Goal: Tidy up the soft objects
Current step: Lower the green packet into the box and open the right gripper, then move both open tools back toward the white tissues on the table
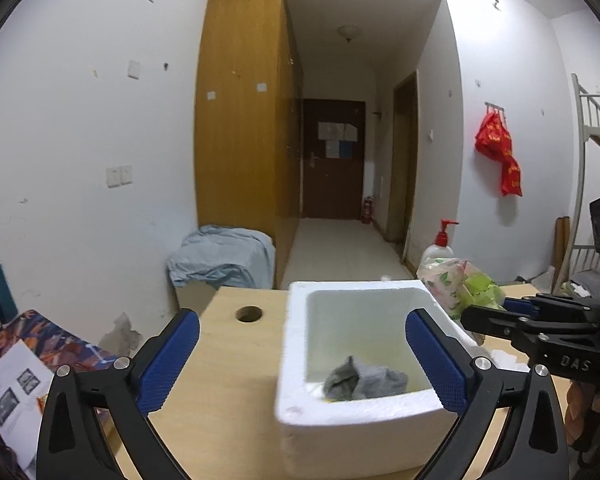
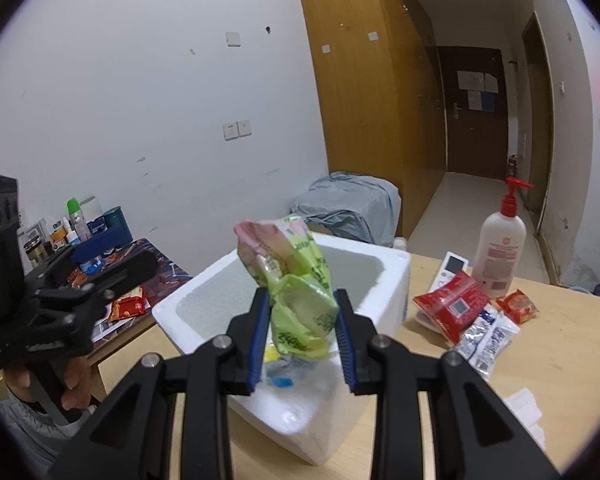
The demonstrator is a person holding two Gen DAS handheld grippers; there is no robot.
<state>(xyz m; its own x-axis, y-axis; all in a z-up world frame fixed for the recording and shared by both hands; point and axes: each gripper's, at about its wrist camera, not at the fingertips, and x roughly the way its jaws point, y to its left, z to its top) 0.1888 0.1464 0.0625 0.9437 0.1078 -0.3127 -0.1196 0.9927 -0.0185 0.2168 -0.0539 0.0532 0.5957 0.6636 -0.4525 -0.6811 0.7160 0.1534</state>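
A crumpled grey cloth (image 1: pixel 365 378) lies in the bottom of the white foam box (image 1: pixel 352 410), against its near wall, with bare floor of the box behind it. The box is thick-walled, square and open-topped, its surface grainy, and it stands on the pale wooden bench (image 1: pixel 228 364) with clear wood to its left, where a round hole (image 1: pixel 249 314) is cut through the top. The left tongs (image 1: pixel 302 364) are spread wide and released, nothing between their ribbed blue pads: one pad hangs over the bare wood, the other over the box's right wall. The right tongs (image 2: pixel 302 342) are clenched on a crinkled green and pink plastic packet (image 2: pixel 296 288), which stands up from the pads above the near rim of the box. To the right of the box, well apart from it, lie a red snack pouch (image 2: pixel 452 308), a smaller orange one (image 2: pixel 516 306), white sachets (image 2: pixel 486 338) and a white remote (image 2: pixel 452 266), with a white pump bottle (image 2: pixel 500 250) with a red pump upright behind them. Bare wood lies open in front of these. Beyond the bench's left edge a lower patterned surface (image 2: pixel 156 264) is crowded with bottles and jars.
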